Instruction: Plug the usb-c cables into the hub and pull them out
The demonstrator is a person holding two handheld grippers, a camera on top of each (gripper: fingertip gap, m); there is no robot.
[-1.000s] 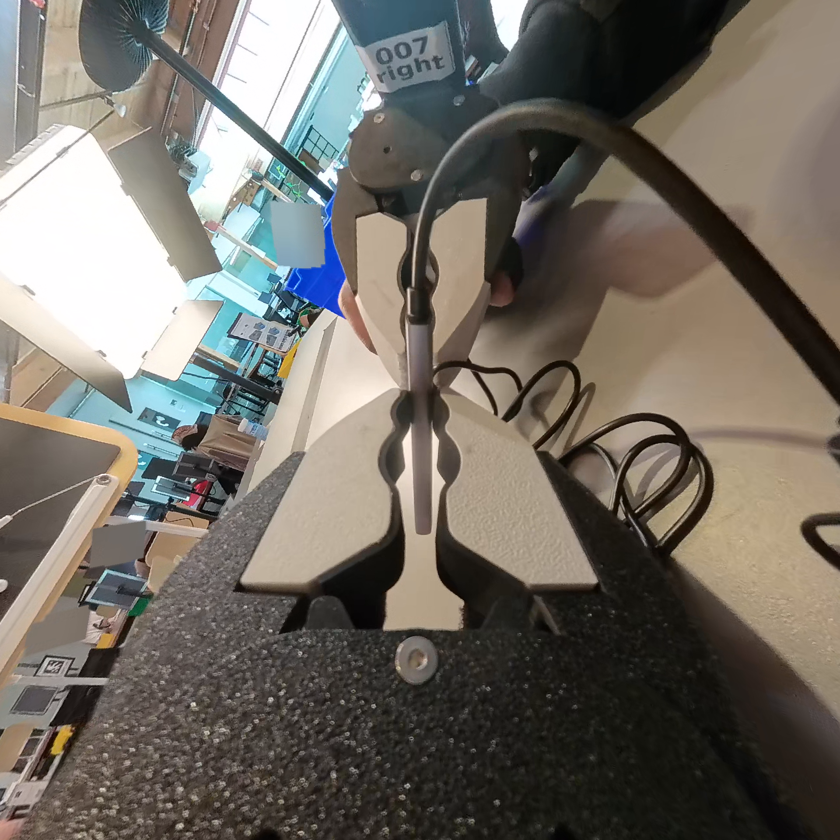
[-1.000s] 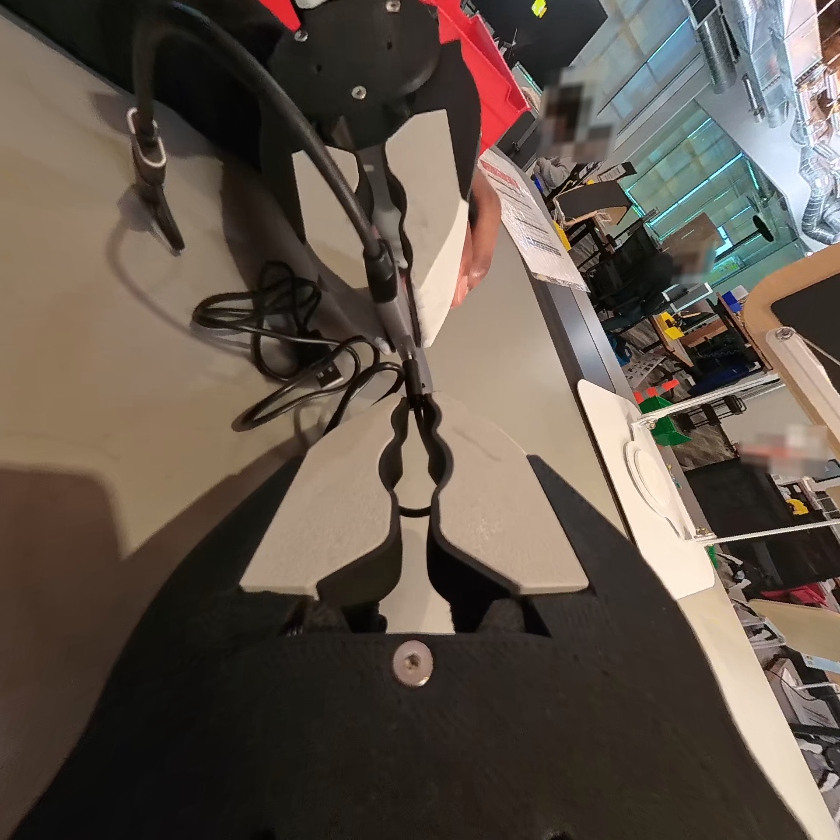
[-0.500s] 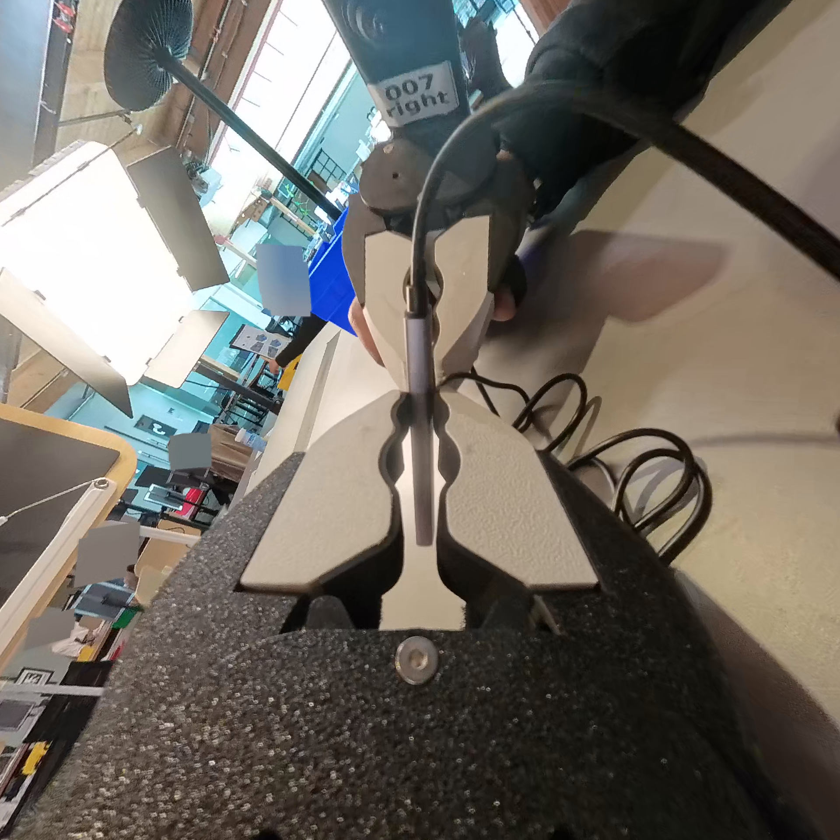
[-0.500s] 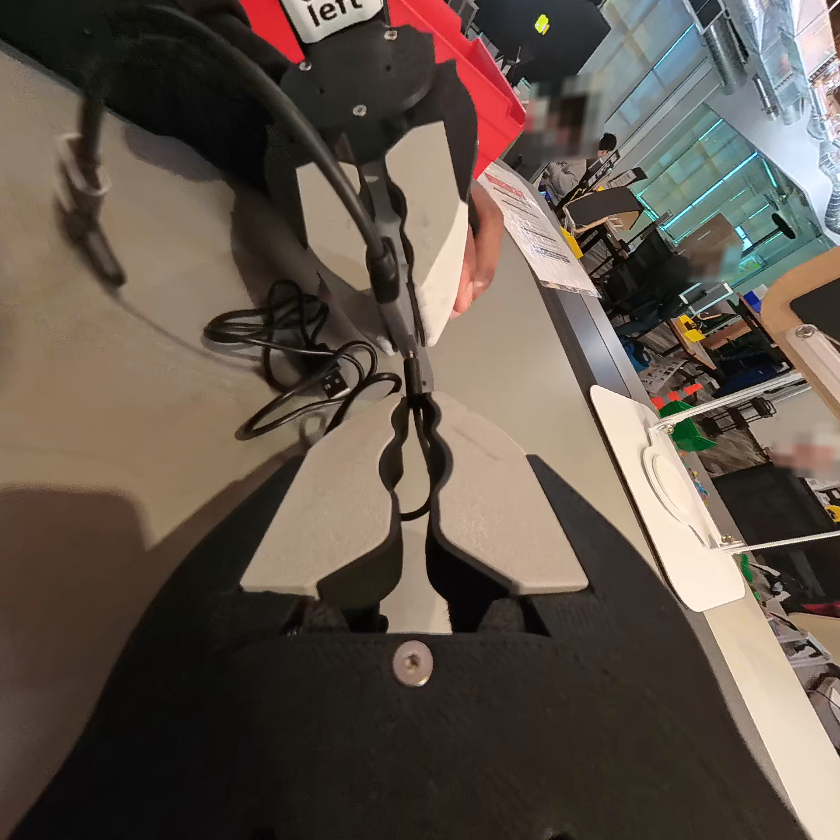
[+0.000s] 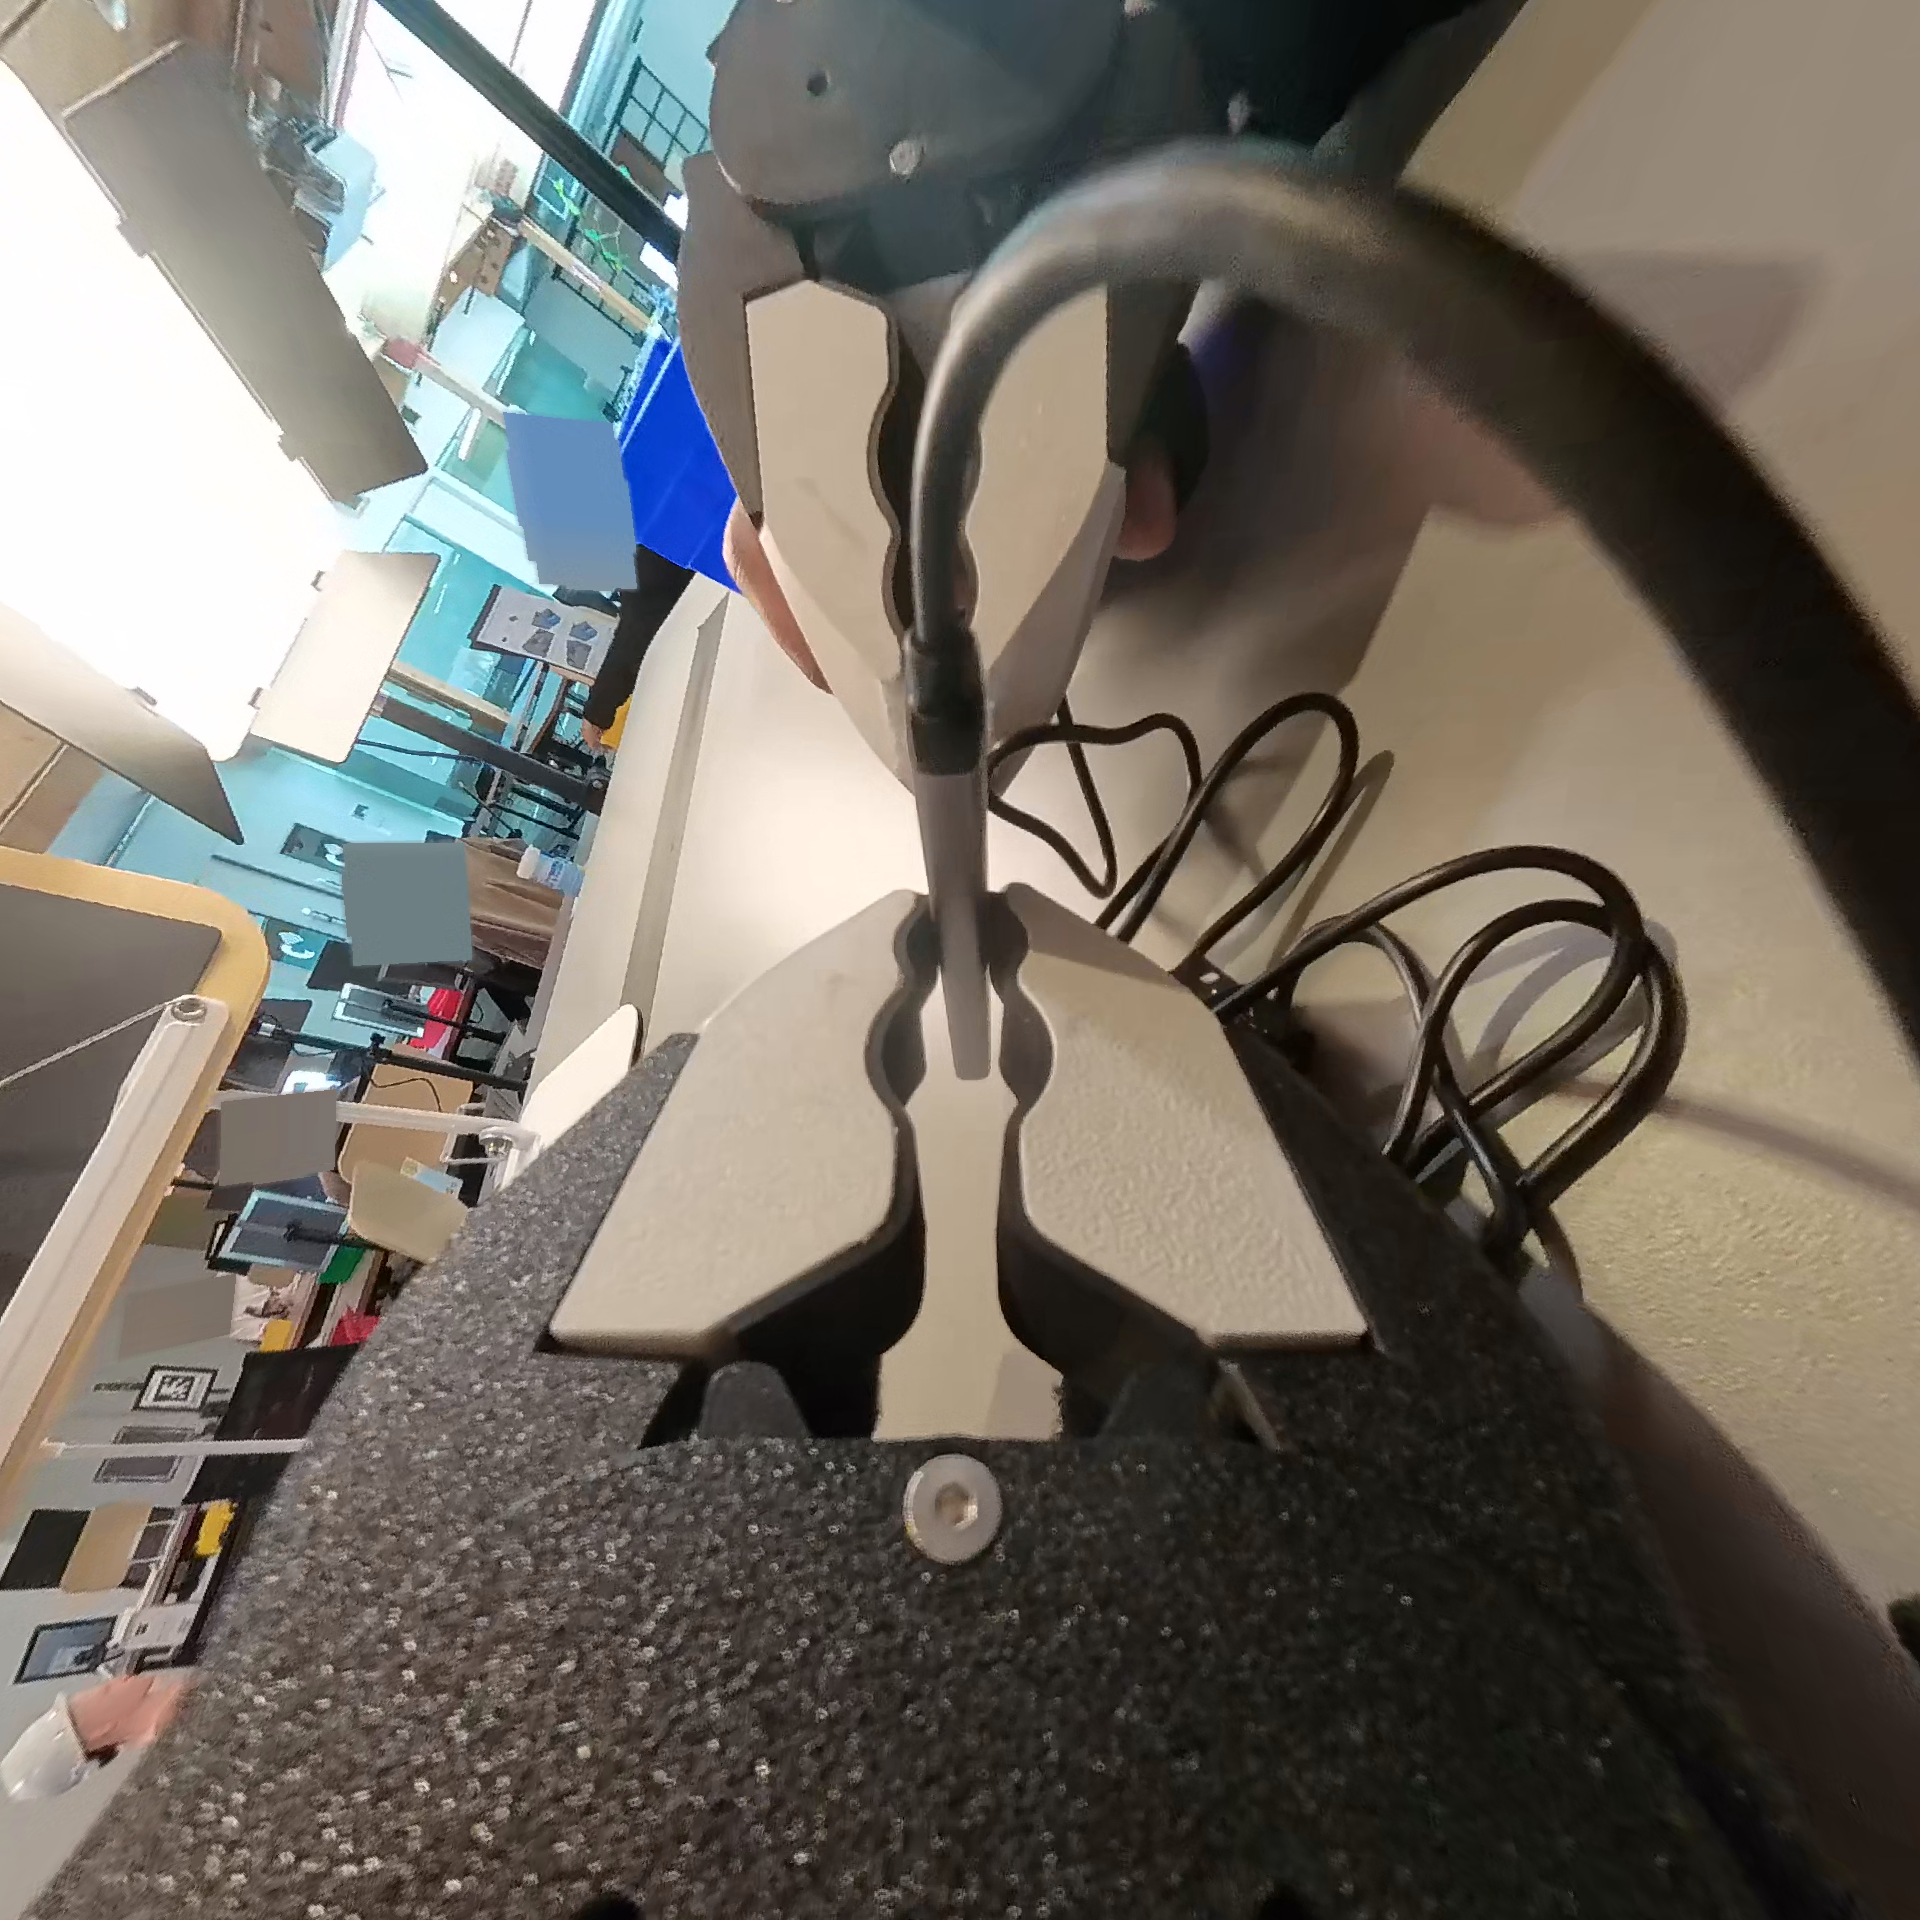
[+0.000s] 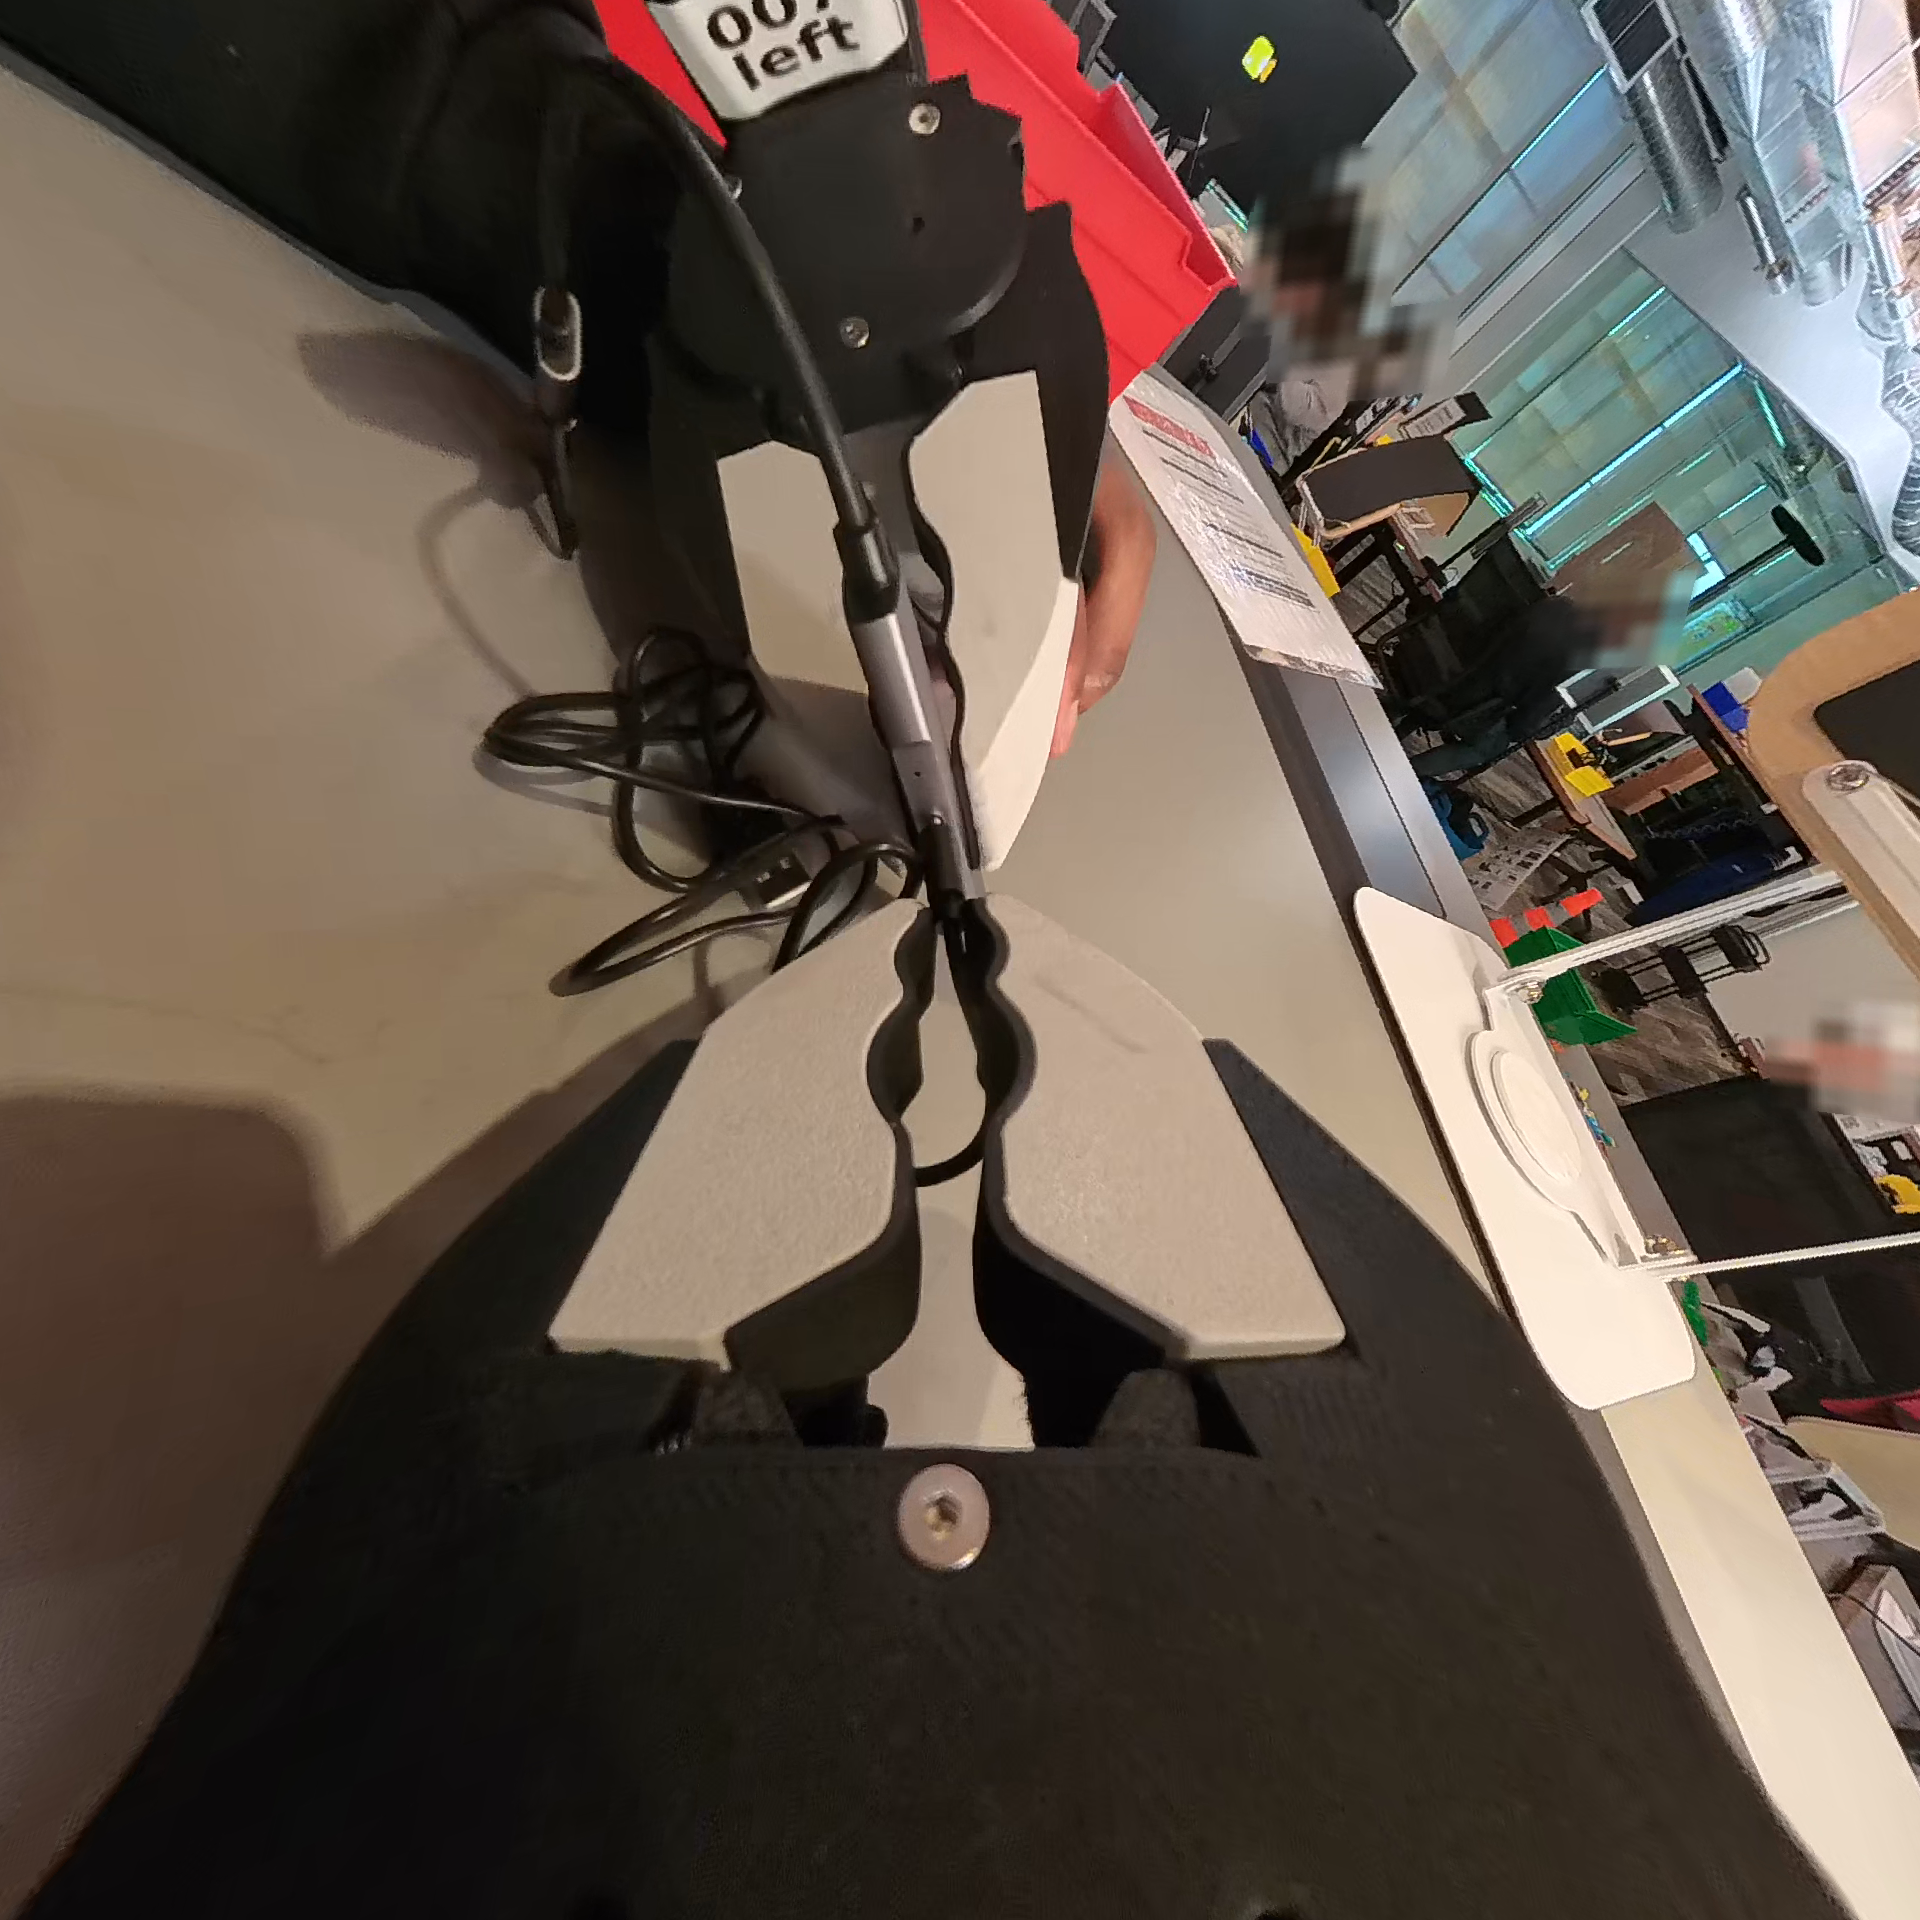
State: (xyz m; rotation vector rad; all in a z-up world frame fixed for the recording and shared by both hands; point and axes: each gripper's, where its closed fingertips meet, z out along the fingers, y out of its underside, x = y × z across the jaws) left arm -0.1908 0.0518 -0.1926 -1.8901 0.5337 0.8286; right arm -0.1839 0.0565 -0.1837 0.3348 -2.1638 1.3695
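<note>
Where hub (image 5: 958,935) meets plug (image 6: 961,873), joint hidden.

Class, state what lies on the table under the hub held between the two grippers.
Loose coils of black cable lie on the table beneath the hub. The grippers cover part of them.

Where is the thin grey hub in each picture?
Left wrist view: the hub stands edge-on at centre, clamped in the left gripper.
Right wrist view: the hub slants above centre, held by the far gripper.
Shared landmark: the coiled black cable on the table.
</note>
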